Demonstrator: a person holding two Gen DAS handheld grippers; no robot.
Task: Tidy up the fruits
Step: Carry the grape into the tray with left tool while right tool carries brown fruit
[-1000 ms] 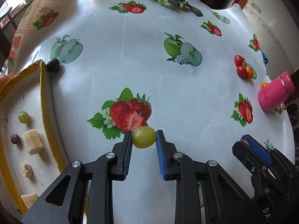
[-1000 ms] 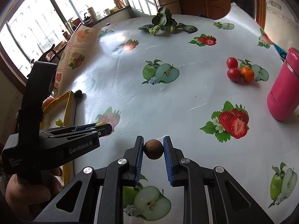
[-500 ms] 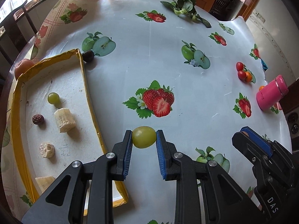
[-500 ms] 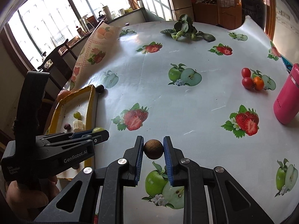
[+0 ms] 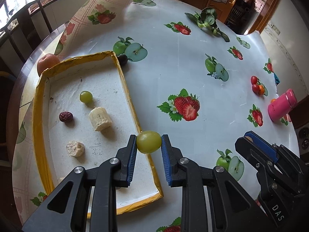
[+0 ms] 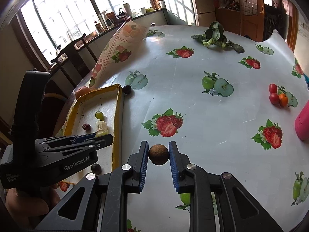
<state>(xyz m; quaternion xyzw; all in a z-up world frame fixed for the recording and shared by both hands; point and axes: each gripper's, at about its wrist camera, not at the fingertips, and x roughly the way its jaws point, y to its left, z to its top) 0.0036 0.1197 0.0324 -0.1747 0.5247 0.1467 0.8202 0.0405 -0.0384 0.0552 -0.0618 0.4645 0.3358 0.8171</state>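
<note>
Left gripper tilted steeply down, clamped on green grape, long axis crosswise between pads, over yellow tray right rim. Right gripper angled down above table, pinching round brown fruit.

Both tools point steeply down, left tool and right tool each clamped around something small
</note>
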